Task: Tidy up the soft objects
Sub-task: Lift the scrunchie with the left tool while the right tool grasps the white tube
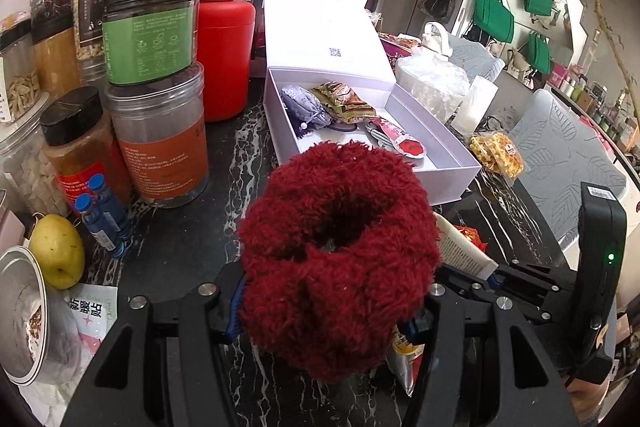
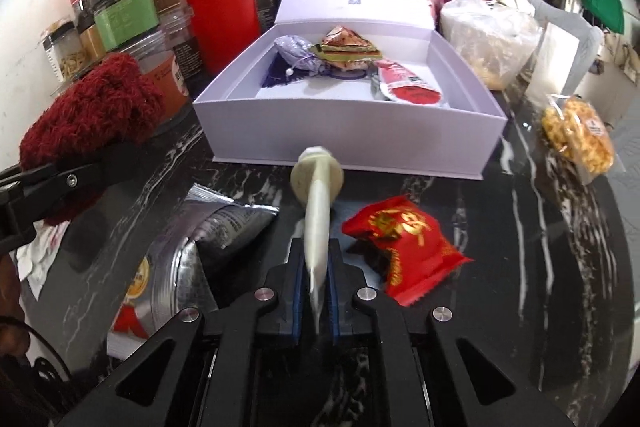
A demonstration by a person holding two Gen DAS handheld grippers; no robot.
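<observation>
Holding items in both: left hand-held gripper (image 1: 332, 311) is clamping the red scrunchie (image 1: 340, 255), right hand-held gripper (image 2: 316, 291) is pinching shut on a white tube (image 2: 318, 203); next, carrying them to the far lavender box (image 2: 344, 143).

- One dark red fuzzy scrunchie (image 1: 340, 259)
- One pale squeeze tube (image 2: 318, 203)
- One open white box (image 2: 344, 143)
- One red foil packet (image 2: 400, 243) on the marble table (image 2: 520, 227)
- One red canister (image 1: 226, 59)
- Two small blue-capped bottles (image 1: 102, 211)
- One yellow pear (image 1: 58, 251)
- Three green bags (image 1: 494, 17) hanging on the wall

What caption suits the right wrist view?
Right gripper pinches a white tube before the open box.
</observation>
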